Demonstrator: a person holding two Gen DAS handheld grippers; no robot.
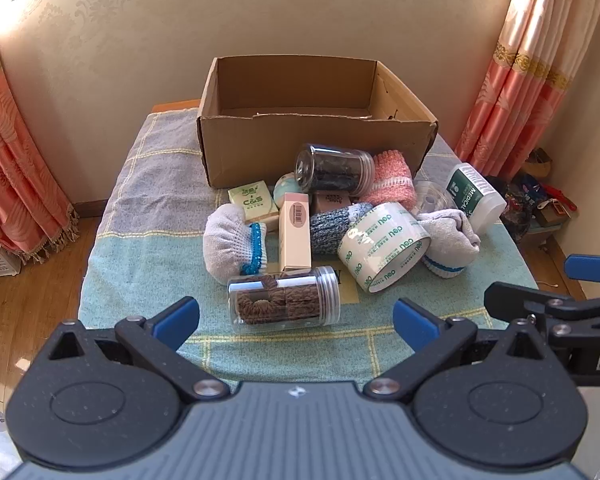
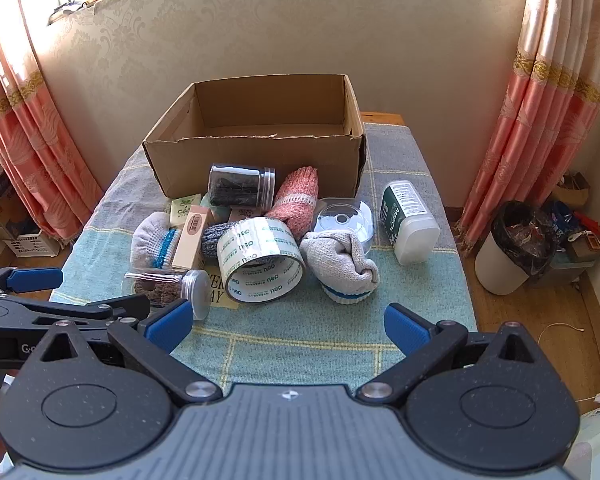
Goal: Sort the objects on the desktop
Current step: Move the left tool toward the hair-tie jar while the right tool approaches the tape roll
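A heap of small things lies on the towel-covered table in front of an open cardboard box [image 1: 312, 152] [image 2: 256, 160]. In the heap are a clear jar of brown yarn [image 1: 284, 300] [image 2: 168, 282], a roll of printed tape [image 1: 382, 246] [image 2: 260, 260], rolled socks [image 1: 230, 244] [image 2: 340, 264], a pink slim box [image 1: 295, 232], a jar of dark pieces [image 1: 334, 168] [image 2: 240, 186] and a white medical bottle [image 1: 476, 196] [image 2: 408, 216]. My left gripper [image 1: 296, 322] is open just short of the yarn jar. My right gripper [image 2: 286, 326] is open, a little short of the tape and a sock.
The box looks hollow inside. A pink knit cloth [image 2: 296, 198] and a clear round lid [image 2: 342, 216] lie by the box. Curtains [image 2: 548, 120] hang on both sides, and a lined bin [image 2: 516, 248] stands on the floor at the right.
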